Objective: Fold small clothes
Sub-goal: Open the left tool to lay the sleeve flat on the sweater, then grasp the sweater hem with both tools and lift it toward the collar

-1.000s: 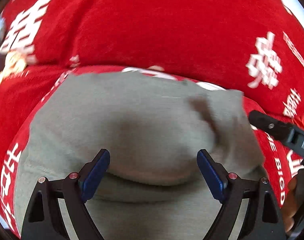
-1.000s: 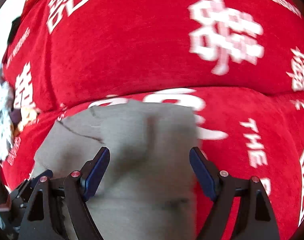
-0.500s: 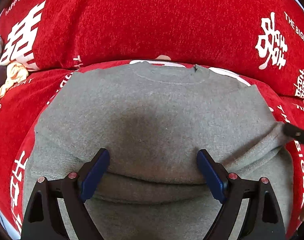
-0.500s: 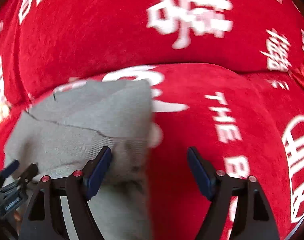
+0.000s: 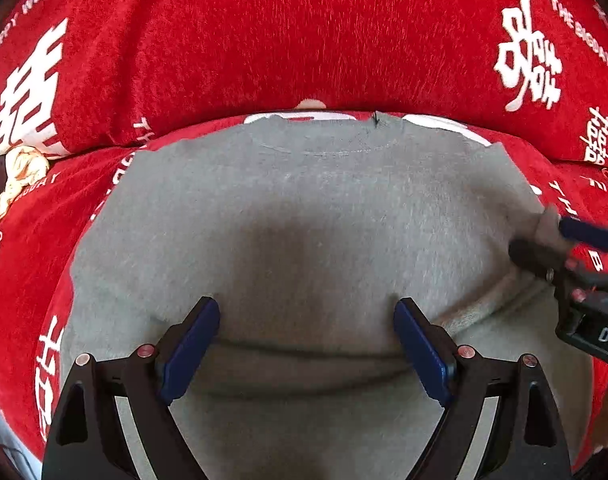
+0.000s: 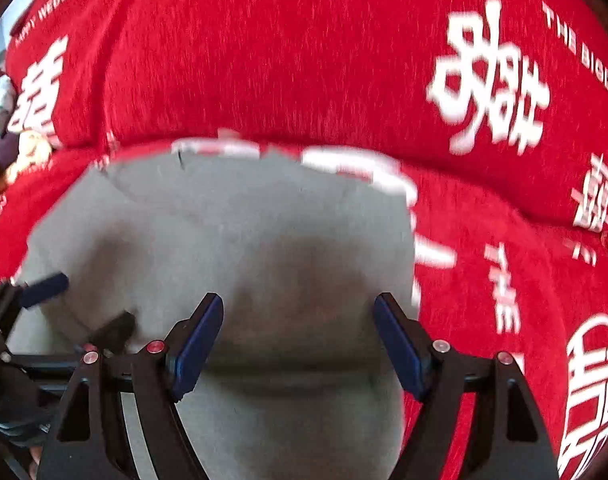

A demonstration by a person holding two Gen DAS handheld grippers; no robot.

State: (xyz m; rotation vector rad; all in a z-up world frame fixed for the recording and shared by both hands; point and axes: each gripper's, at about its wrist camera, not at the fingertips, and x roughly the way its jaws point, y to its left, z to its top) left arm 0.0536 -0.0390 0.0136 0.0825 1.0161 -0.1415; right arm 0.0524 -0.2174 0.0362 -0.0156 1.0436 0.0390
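A small grey sweater (image 5: 304, 216) lies flat on a red sofa cover, neck band at the far edge, with a fold ridge across its near part. It also shows in the right wrist view (image 6: 239, 240). My left gripper (image 5: 307, 340) is open and empty, its blue pads just above the fold ridge. My right gripper (image 6: 299, 340) is open and empty over the sweater's right part. In the left wrist view the right gripper's fingers (image 5: 544, 256) sit at the sweater's right edge. In the right wrist view the left gripper's fingers (image 6: 43, 288) sit at the left.
The red cover (image 5: 304, 40) with white characters and lettering spreads over seat and backrest. A crumpled pile of pale and yellowish clothes (image 5: 19, 176) lies at the far left; it also shows in the right wrist view (image 6: 7, 136).
The sweater's right side, bunched a second ago, now lies spread flat. My right gripper swung out to the right and has come back over the sweater. My left gripper stayed put.
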